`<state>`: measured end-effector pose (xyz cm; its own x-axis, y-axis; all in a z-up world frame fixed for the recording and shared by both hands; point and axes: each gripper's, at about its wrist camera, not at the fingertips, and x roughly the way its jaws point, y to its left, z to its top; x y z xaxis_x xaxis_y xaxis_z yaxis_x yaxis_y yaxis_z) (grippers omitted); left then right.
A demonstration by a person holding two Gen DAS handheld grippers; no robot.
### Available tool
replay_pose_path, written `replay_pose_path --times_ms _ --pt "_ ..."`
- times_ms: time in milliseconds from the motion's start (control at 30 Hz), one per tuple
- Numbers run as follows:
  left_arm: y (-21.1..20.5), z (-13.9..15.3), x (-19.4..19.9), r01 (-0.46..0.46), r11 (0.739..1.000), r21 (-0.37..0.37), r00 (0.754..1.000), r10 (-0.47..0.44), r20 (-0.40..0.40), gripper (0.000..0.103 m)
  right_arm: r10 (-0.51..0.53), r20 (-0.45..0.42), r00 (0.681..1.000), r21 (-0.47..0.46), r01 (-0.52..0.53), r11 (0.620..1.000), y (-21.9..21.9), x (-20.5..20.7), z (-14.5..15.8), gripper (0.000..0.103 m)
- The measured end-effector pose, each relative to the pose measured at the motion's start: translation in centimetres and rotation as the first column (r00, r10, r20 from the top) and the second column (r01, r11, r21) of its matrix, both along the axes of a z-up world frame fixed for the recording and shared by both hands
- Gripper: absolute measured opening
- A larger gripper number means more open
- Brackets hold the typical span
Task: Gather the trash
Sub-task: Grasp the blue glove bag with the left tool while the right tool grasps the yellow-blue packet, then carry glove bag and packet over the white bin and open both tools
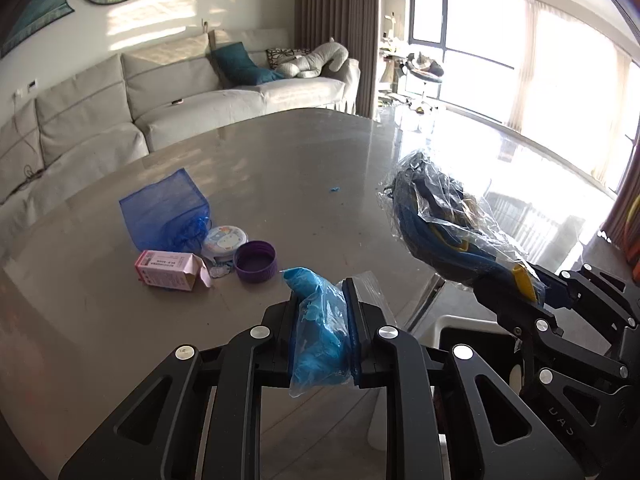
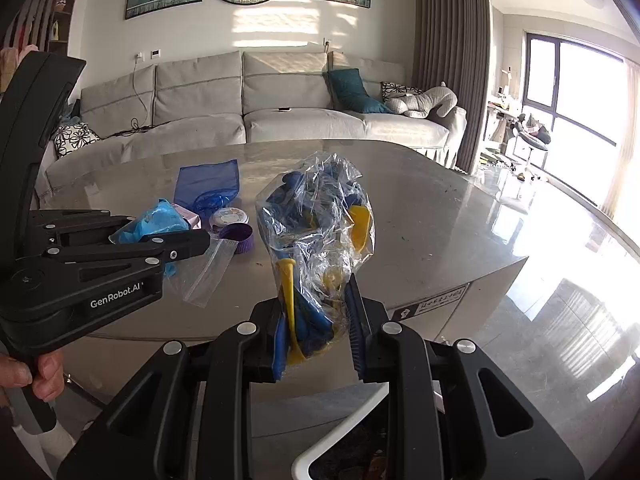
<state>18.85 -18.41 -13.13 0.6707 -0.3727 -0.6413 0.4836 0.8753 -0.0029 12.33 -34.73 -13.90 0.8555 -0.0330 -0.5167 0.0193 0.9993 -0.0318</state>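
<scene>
I have the left gripper (image 1: 322, 334) clamped on a crumpled blue plastic bag in a clear zip sleeve (image 1: 320, 344). The right gripper (image 2: 318, 324) pinches a crinkly clear bag stuffed with blue and yellow plastic pieces (image 2: 320, 232). Both loads hang past the near table edge, over the white-rimmed dark bin (image 1: 472, 332) at 5 o'clock in my left view.

Risks, my read: slick film can creep out of the pads; the tall clear bag is top-heavy and held low, so it may flop and miss the bin.

Still on the glossy grey stone table (image 1: 280, 168), at 10 o'clock:
- purple ribbed round cap (image 1: 255, 261)
- pink opened carton (image 1: 170, 270)
- small round printed tin (image 1: 224, 242)
- blue mesh pouch (image 1: 164, 212)

A blue scrap (image 1: 334, 189) lies farther out, at 12 o'clock.
</scene>
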Motion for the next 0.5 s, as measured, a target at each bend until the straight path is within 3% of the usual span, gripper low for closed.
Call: replay_pose_path --times_ms 500 --pt "-7.7 -1.8 -7.4 0.184 0.982 0.032 0.983 -0.184 -0.001 0.018 -0.173 -0.035 0.984 0.039 0.175 0.984 -5.3 -8.0 -1.6 0.026"
